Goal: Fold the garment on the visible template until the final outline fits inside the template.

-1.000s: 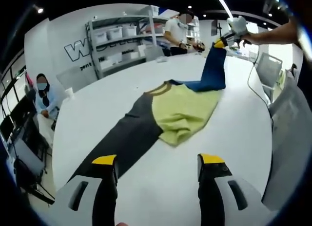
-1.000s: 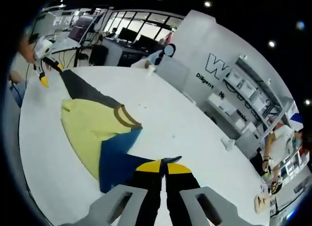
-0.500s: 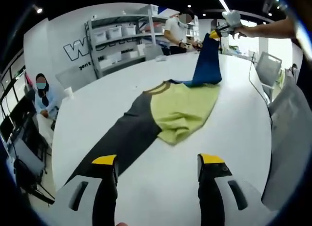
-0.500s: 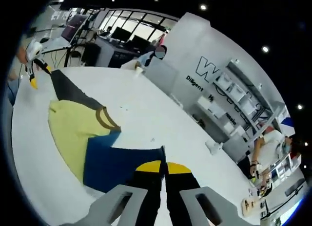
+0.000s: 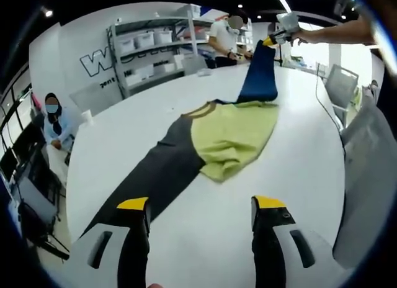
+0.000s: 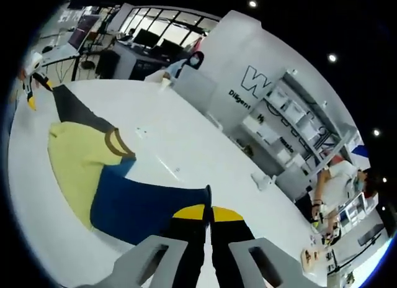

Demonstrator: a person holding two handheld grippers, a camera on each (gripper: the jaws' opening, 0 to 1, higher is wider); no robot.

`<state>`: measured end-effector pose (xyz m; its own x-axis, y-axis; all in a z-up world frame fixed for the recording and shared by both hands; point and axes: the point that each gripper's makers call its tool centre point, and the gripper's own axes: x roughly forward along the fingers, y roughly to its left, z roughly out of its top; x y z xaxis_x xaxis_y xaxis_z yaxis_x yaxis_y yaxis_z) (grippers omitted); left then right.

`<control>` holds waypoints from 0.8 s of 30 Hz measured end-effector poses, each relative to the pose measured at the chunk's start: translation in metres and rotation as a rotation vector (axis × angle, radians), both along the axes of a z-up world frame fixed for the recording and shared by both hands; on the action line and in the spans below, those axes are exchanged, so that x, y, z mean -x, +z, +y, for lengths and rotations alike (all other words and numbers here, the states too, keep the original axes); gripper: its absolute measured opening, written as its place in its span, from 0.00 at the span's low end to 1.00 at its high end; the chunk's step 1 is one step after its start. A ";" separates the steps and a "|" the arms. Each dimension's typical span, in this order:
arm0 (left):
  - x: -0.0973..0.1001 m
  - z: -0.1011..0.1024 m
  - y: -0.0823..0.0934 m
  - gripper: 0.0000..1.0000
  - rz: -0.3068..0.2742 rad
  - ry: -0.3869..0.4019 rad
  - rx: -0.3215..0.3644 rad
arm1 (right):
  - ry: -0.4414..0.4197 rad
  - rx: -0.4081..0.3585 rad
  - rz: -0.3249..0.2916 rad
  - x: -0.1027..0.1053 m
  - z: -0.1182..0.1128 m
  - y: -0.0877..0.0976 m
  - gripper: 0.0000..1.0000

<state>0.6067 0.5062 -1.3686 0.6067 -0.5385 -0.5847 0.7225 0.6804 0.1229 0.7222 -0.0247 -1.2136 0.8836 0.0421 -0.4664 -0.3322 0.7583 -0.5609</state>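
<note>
The right hand-held gripper [image 6: 208, 212] pinched the blue sleeve [image 6: 142, 208] aloft; the left hand-held gripper [image 5: 201, 204] gaped idle. A slip would crumple the shirt [image 5: 232, 136].

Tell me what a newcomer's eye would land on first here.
The shirt spread on the white table, its body yellow-green. Its blue sleeve is lifted off the table, pinched in the right claw, while the dark grey sleeve lies flat, running toward the open left claw.
</note>
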 end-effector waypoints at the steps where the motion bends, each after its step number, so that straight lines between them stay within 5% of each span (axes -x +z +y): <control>1: 0.000 0.000 0.000 0.67 0.000 0.000 -0.001 | -0.004 -0.001 0.000 -0.001 -0.002 0.000 0.00; 24: -0.004 -0.005 -0.002 0.68 0.010 -0.003 -0.010 | -0.121 0.007 0.020 -0.018 -0.072 -0.004 0.00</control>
<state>0.6106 0.5015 -1.3704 0.5995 -0.5344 -0.5958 0.7255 0.6772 0.1226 0.7403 -0.0965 -1.2175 0.8726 -0.0679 -0.4837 -0.2495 0.7895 -0.5608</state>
